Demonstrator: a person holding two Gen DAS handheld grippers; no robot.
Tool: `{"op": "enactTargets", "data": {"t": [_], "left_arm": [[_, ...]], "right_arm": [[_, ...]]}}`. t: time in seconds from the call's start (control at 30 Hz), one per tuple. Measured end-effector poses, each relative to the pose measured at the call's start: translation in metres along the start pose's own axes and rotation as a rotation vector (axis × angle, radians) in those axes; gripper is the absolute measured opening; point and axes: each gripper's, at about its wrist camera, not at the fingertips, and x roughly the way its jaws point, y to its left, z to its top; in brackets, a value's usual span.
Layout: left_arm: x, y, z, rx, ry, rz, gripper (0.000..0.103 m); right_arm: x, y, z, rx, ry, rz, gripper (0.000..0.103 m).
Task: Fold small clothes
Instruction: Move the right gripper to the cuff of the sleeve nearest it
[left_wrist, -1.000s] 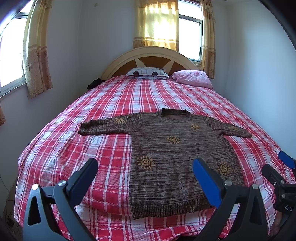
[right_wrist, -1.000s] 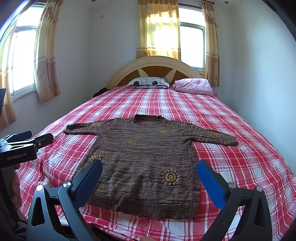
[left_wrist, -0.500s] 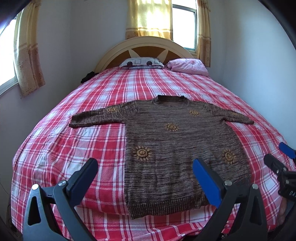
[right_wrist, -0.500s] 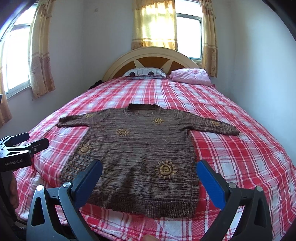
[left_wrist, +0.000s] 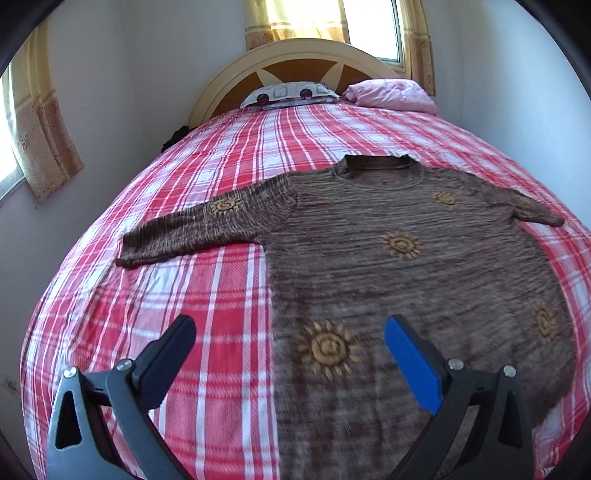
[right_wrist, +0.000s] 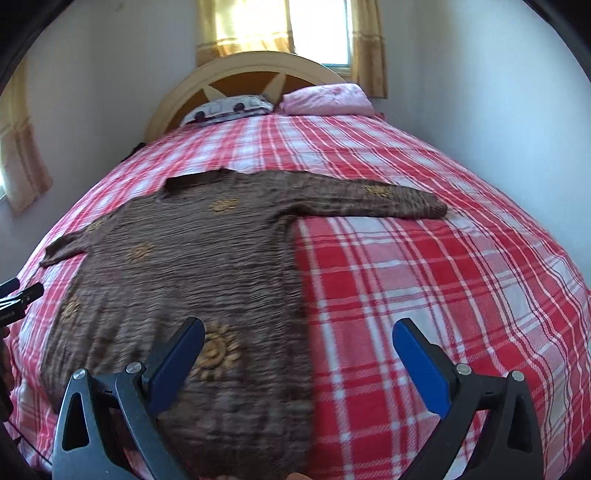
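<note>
A brown knitted sweater with yellow sun motifs (left_wrist: 388, 266) lies spread flat, front up, on the bed with the red-and-white plaid cover (left_wrist: 177, 295), its neck toward the cream arched headboard (left_wrist: 295, 62) and both sleeves stretched out to the sides. Nothing is folded yet, so the step in hand looks like the approach for the first fold.

The left claw (left_wrist: 290, 354) hangs with its fingers wide apart and empty above the sweater's lower left part, one finger over the plaid, the other over the knit. The right claw (right_wrist: 297, 356) is likewise spread and empty, straddling the sweater's right side edge near the hem (the lower cloth is blurred in both views, so the hem line itself is hard to place). A patterned pillow (right_wrist: 229, 107) and a pink pillow (right_wrist: 325, 99) sit well apart at the head of the bed.

To do this step well, each claw would best come down on an edge rather than the middle of the body, taking only the knit and not the cover beneath. A loose knit stretches and sags, so matched grips at the same height on both sides should keep the fold straight. The sleeves are probably easiest folded in first, each laid across the chest before the hem is brought up to the neck.
</note>
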Motion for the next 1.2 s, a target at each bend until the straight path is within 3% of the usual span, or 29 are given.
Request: {"op": "enactTargets", "data": {"t": [0.3, 0.53, 0.7, 0.83, 0.97, 1.03, 1.2], "left_arm": [[0.065, 0.012, 0.030, 0.000, 0.036, 0.074, 0.103], [0.094, 0.021, 0.044, -0.004, 0.014, 0.081, 0.103], [0.111, 0.041, 0.049, -0.086, 0.018, 0.059, 0.103], [0.120, 0.045, 0.047, -0.098, 0.013, 0.082, 0.103], [0.131, 0.052, 0.046, -0.137, 0.046, 0.060, 0.103], [0.131, 0.050, 0.044, -0.132, 0.047, 0.058, 0.103], [0.134, 0.048, 0.043, -0.125, 0.053, 0.053, 0.103]], "right_arm": [[0.047, -0.074, 0.053, 0.068, 0.009, -0.088, 0.102], [0.083, -0.128, 0.081, 0.156, 0.005, -0.130, 0.101], [0.109, -0.168, 0.101, 0.249, 0.003, -0.151, 0.100], [0.131, -0.191, 0.110, 0.318, 0.027, -0.130, 0.085], [0.156, -0.202, 0.116, 0.366, 0.060, -0.114, 0.078], [0.167, -0.204, 0.116, 0.382, 0.083, -0.092, 0.065], [0.184, -0.201, 0.117, 0.371, 0.104, -0.096, 0.063]]}}
